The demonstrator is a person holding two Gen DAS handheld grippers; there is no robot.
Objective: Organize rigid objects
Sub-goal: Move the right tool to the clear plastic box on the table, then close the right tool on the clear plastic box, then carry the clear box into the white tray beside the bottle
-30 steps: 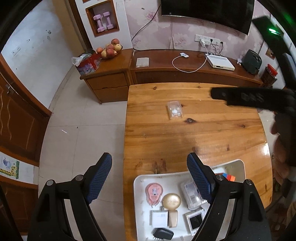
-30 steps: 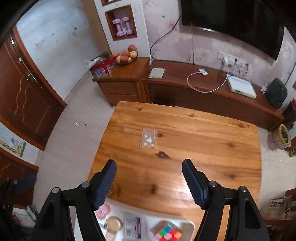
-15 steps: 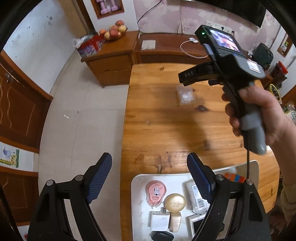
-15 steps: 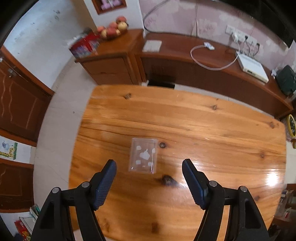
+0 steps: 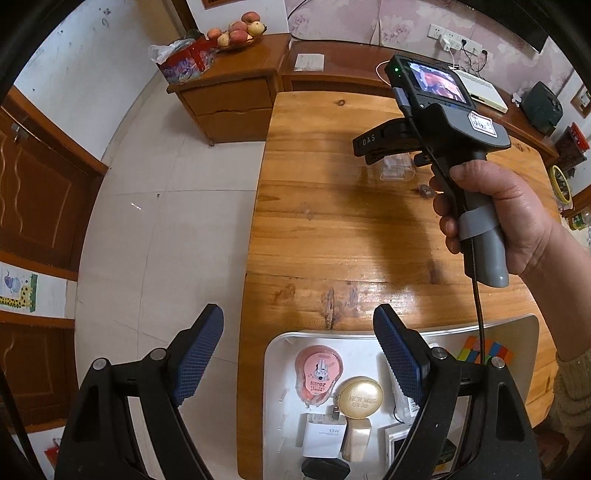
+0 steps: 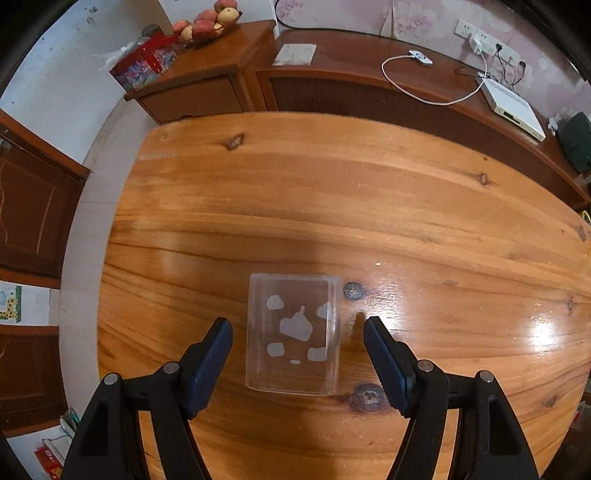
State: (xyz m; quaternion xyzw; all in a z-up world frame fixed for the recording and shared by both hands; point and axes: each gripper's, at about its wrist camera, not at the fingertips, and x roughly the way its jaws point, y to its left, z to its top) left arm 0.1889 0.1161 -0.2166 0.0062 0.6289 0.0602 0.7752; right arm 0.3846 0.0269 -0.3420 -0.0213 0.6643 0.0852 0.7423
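A clear plastic box (image 6: 293, 338) with white shapes printed on it lies on the wooden table (image 6: 369, 206). My right gripper (image 6: 297, 332) is open, its fingers on either side of the box, apart from it. In the left wrist view the box (image 5: 397, 168) is mostly hidden behind the right gripper's body. My left gripper (image 5: 299, 332) is open and empty above the near edge of a white tray (image 5: 280, 369). The tray holds a pink tag (image 5: 318, 371), a gold compact (image 5: 360, 397), a white charger (image 5: 325, 434) and a colour cube (image 5: 484, 350).
A low wooden cabinet (image 6: 369, 85) runs behind the table, with a white cable (image 6: 417, 74), a white set-top box (image 6: 511, 109), a fruit bowl (image 6: 205, 20) and a red box (image 6: 144, 66). Tiled floor (image 5: 166, 221) lies left of the table.
My right gripper has moved forward and down over the table until its fingers straddle the clear box. My left gripper has stayed above the tray.
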